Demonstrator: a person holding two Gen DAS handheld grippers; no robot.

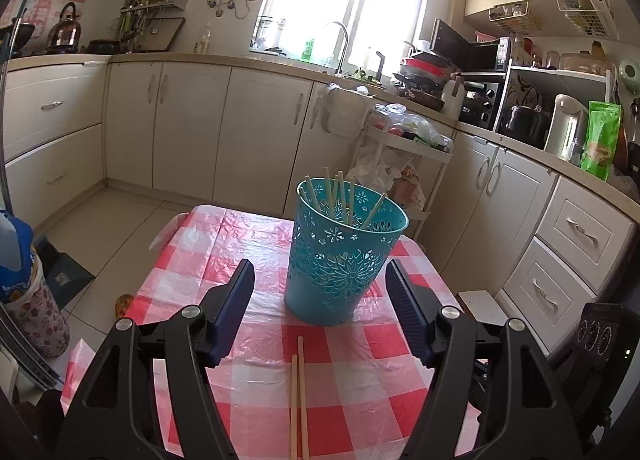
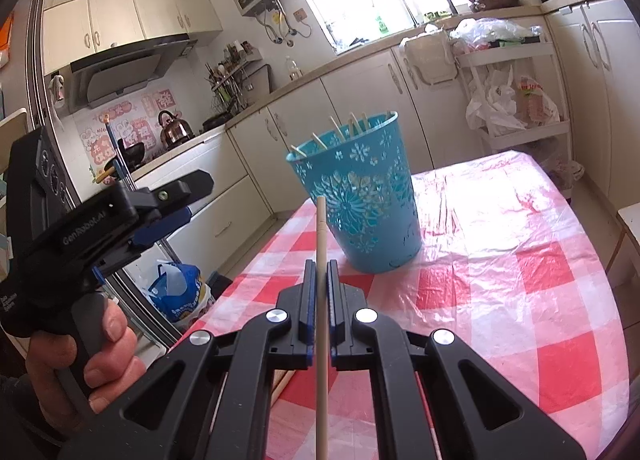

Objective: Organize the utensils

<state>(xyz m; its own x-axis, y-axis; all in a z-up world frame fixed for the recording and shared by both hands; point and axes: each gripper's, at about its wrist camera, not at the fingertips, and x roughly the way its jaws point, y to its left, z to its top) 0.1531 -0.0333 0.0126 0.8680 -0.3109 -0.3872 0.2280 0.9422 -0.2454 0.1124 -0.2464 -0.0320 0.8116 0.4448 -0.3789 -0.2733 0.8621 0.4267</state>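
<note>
Left wrist: left gripper (image 1: 320, 292) apart, empty, flanking teal perforated plastic bucket (image 1: 344, 256); pale wooden chopstick pair (image 1: 298, 400) loose on red-checked plastic tablecloth (image 1: 256, 372).
Right wrist: right gripper (image 2: 319, 284) clamped on single pale wooden chopstick (image 2: 321, 244), tip before bucket wall. Risk: striking wall, tipping bucket.

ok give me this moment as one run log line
right gripper: shut on chopstick | left gripper: open | two chopsticks on table | teal bin: upright

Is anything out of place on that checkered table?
Two chopsticks lie loose on the tablecloth before the teal basket, where the others stand. The right claw grips another chopstick.
</note>
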